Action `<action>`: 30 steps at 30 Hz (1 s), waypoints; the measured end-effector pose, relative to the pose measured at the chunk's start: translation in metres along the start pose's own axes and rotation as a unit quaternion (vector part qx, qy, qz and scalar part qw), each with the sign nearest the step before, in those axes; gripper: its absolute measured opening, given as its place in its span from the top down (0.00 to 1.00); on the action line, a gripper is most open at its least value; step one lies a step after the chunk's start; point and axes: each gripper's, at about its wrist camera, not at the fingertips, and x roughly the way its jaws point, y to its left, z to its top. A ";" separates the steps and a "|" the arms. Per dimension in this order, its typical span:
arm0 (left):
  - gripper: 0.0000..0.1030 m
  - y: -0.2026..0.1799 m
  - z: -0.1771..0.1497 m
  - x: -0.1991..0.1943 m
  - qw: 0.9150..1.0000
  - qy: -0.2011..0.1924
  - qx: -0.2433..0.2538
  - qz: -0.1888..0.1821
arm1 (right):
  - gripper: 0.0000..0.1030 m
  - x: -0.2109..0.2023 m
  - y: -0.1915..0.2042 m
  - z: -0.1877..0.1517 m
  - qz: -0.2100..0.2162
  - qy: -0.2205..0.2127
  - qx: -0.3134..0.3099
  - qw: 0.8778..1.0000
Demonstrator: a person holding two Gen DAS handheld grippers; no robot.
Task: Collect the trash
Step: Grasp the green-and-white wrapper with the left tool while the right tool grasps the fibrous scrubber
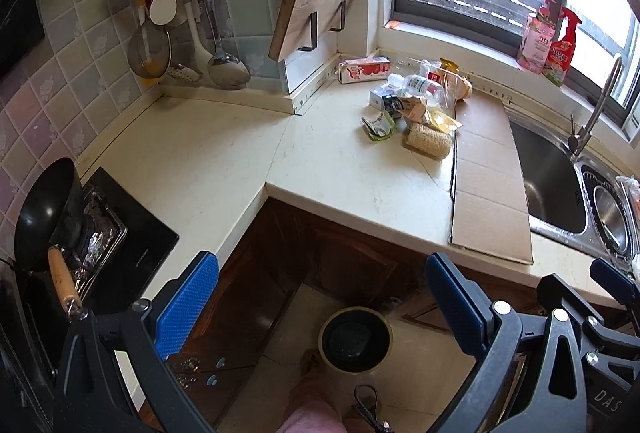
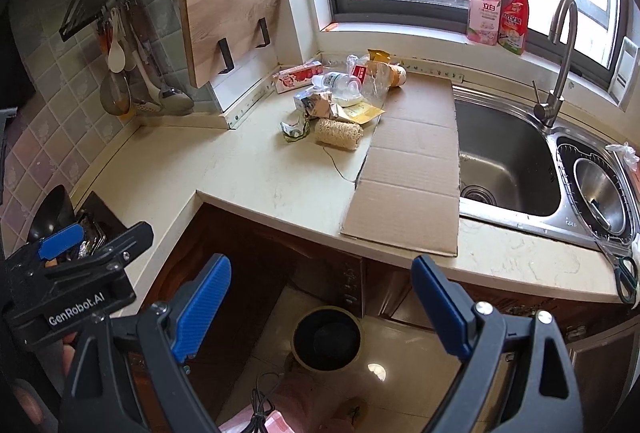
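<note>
Counter [image 1: 328,169] trash [image 1: 416,105] lies well ahead of both wide-open, empty tongs [image 1: 320,309] [image 2: 320,303]; reach forward, take the nearest piece, bin [image 1: 355,340] below.

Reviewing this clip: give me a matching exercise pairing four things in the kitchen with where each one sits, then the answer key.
Things:
1. trash bin
2. flattened cardboard
3. cutting board
4. red spray bottle

Places:
A. on the window sill
B. on the floor below the counter
C. held in wall brackets in the corner
D. lying on the counter beside the sink

Pairs: 1-B, 2-D, 3-C, 4-A
</note>
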 end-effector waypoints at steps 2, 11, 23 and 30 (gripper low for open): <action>0.01 0.006 0.016 0.016 1.000 0.002 -0.002 -0.010 | 0.11 0.011 -0.001 0.010 -0.002 0.005 0.007 1.000; 0.01 0.006 0.094 0.112 0.997 0.063 0.036 -0.040 | 0.14 0.081 -0.007 0.071 -0.029 0.009 0.024 0.999; 0.01 -0.019 0.164 0.277 0.984 0.118 0.045 -0.126 | 0.15 0.205 -0.004 0.138 -0.098 0.020 -0.037 0.994; 0.15 -0.028 0.179 0.353 0.972 0.175 0.016 -0.157 | 0.23 0.262 0.007 0.152 -0.112 0.039 -0.099 0.988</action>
